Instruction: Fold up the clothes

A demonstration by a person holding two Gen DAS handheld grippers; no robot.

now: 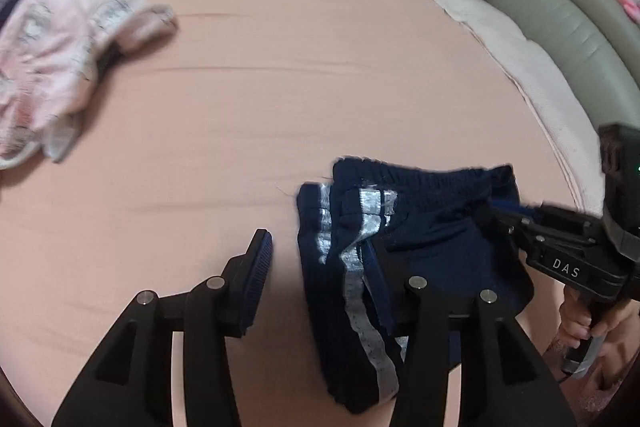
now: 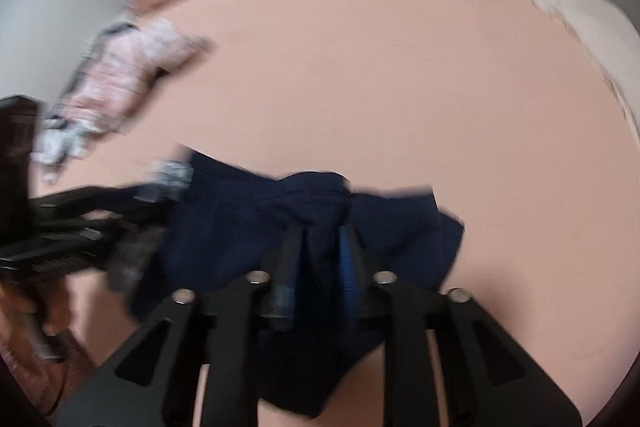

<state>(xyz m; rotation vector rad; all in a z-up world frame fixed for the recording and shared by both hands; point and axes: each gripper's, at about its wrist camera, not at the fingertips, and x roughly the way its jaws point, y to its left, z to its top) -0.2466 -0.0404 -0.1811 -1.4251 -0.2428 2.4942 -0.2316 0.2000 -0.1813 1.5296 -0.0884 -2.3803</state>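
The right claw (image 2: 316,247) is clamped tight on the top edge of the blue shorts (image 1: 400,239), while the left claw (image 1: 320,267) is wide apart over their striped side. The shorts lie near the bed's (image 1: 300,87) front edge. Behind them is lots of bare sheet, with pink clothes (image 1: 52,63) far off to the left.

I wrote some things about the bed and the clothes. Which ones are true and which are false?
1. The right gripper pinches the navy shorts. True.
2. The left gripper is shut tight on nothing. False: its fingers stand wide apart, one finger beside the shorts and the other behind them.
3. The pink garment lies folded under the shorts. False: it sits crumpled, apart from them.
4. The shorts have silver stripes. True.
5. The bed sheet is green. False: it is pink.
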